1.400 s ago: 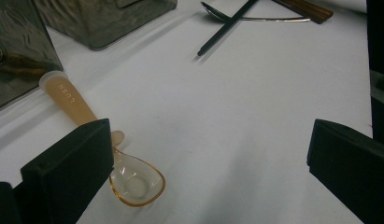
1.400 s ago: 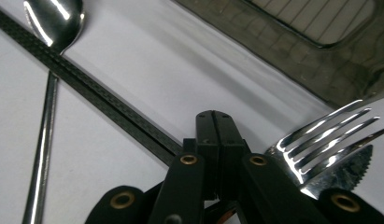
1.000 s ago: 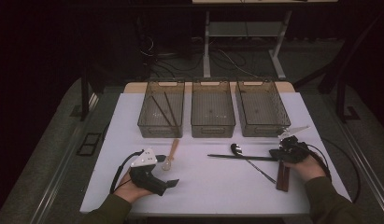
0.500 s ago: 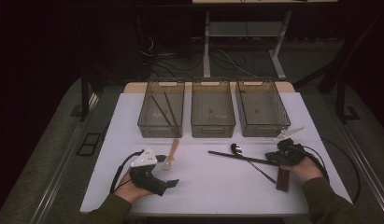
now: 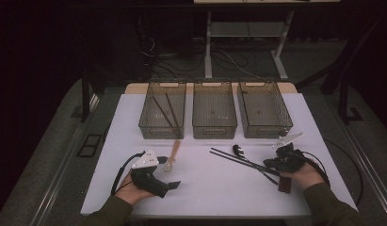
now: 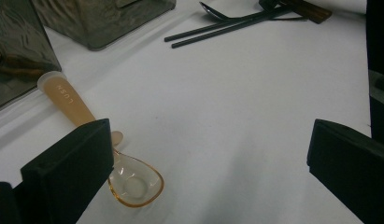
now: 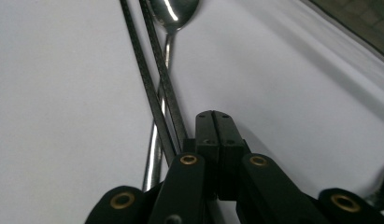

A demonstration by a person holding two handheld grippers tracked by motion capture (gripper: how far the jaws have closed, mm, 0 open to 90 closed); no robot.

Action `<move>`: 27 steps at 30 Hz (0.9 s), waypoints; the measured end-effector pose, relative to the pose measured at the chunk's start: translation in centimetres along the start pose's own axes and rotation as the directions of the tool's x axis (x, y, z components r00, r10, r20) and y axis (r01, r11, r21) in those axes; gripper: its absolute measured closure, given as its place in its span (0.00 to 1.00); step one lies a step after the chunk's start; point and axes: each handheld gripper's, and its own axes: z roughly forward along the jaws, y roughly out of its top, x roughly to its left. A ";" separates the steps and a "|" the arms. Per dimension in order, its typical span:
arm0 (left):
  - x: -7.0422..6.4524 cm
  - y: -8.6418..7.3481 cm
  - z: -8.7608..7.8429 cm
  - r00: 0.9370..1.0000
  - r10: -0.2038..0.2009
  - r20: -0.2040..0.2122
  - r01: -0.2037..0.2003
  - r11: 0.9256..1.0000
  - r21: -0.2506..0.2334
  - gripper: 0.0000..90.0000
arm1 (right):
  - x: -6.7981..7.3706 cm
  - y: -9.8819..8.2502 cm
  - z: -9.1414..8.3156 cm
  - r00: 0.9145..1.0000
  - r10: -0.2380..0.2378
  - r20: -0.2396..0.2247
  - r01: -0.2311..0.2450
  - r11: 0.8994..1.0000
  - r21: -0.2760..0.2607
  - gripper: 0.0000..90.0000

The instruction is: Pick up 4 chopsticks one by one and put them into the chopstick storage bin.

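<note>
Black chopsticks (image 7: pixel 154 88) beside the closed right hand-held gripper (image 7: pixel 213 121), left hand-held gripper (image 6: pixel 213 154) wide open near a spoon (image 6: pixel 133 184).

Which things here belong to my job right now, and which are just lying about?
In hand: black chopsticks, metal spoon, beside shut right tongs; amber spoon, by open left tongs.
Lying about: left bin holding dark chopsticks; middle bin; right bin; brown-handled utensil.

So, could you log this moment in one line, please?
left gripper open by amber spoon | right gripper shut beside black chopsticks
</note>
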 end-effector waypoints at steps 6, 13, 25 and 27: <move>0.0 0.0 0.0 1.000 -0.001 0.003 0.001 1.000 0.001 0.00 | 1.0 0.1 0.1 0.999 -0.032 -0.019 0.032 0.999 0.010 0.99; 0.0 0.0 0.0 1.000 0.000 0.003 0.000 1.000 0.001 0.00 | 1.4 0.1 0.0 0.998 -0.055 -0.034 0.055 0.998 0.005 0.99; -0.1 0.0 0.0 1.000 -0.001 0.006 0.001 1.000 0.006 0.00 | 2.0 0.3 0.0 0.995 -0.080 -0.052 0.081 0.997 0.005 0.99; -0.1 0.0 0.0 1.000 -0.001 0.006 0.001 1.000 0.007 0.00 | 2.1 0.3 0.1 0.995 -0.082 -0.054 0.083 0.997 0.010 0.99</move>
